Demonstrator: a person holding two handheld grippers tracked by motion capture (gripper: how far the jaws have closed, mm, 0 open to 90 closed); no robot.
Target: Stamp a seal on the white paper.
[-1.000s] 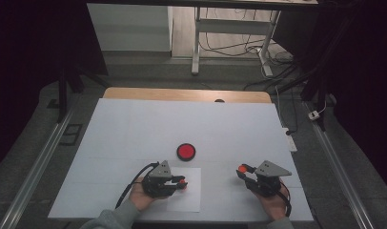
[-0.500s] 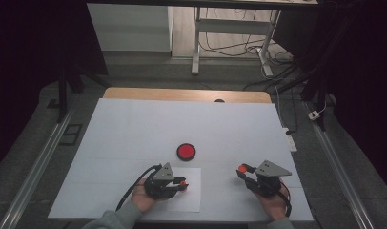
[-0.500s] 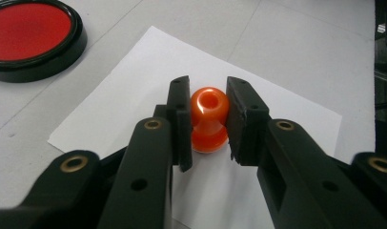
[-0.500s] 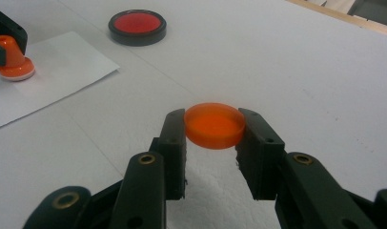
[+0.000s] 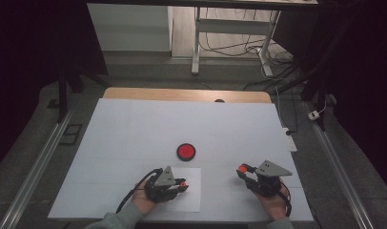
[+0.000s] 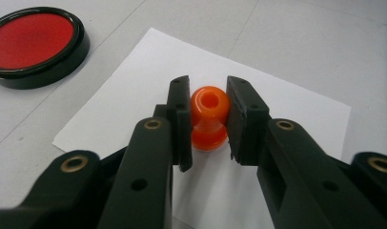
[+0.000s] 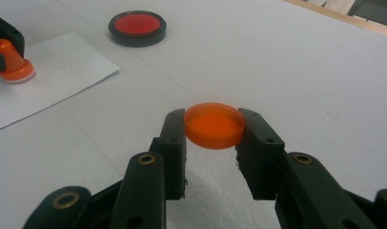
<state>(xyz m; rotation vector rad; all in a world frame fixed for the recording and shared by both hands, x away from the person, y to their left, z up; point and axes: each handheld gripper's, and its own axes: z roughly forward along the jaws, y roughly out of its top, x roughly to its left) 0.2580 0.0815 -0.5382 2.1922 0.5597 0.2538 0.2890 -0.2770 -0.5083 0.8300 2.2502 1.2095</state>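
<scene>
Orange stamp [image 6: 209,117] clamped in the left claw [image 6: 208,119] presses on white paper [image 6: 287,109] — apparently to print — while the right claw [image 7: 214,131] grips its orange cap [image 7: 214,125] clear above the table [image 7: 301,71], the red ink pad [image 5: 186,151] nearby.

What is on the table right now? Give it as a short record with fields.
left claw: shut on an orange stamp, base resting on the sheet of paper
right claw: shut on an orange cap, held just above the table
ink pad: round, black rim, red face, open, lying beyond the paper
paper: white, near the front edge, under the left claw
</scene>
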